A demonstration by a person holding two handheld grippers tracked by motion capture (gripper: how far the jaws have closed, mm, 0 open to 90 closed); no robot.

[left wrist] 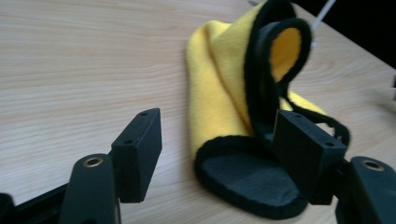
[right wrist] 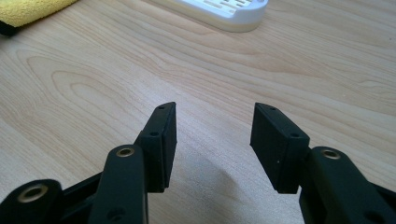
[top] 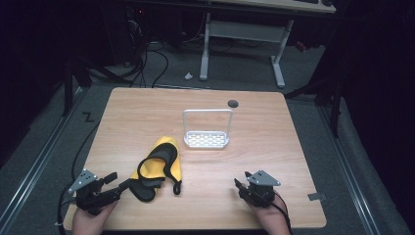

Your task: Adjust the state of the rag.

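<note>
Pale wood-grain tabletop (top: 274,147) is seen bearing a soft yellow fleece cloth with black trim (top: 157,166), crumpled before the left hand-held gripper (left wrist: 217,142), whose jaws are spread empty; the right hand-held gripper (right wrist: 213,128) is likewise held open.

the table (top: 274,147) is seen from above and in front by the high view. low, close views along the tabletop are given by the gripper cameras; the yellow cloth (left wrist: 219,79) is shared by all three, the white rack (right wrist: 224,11) by two.
</note>
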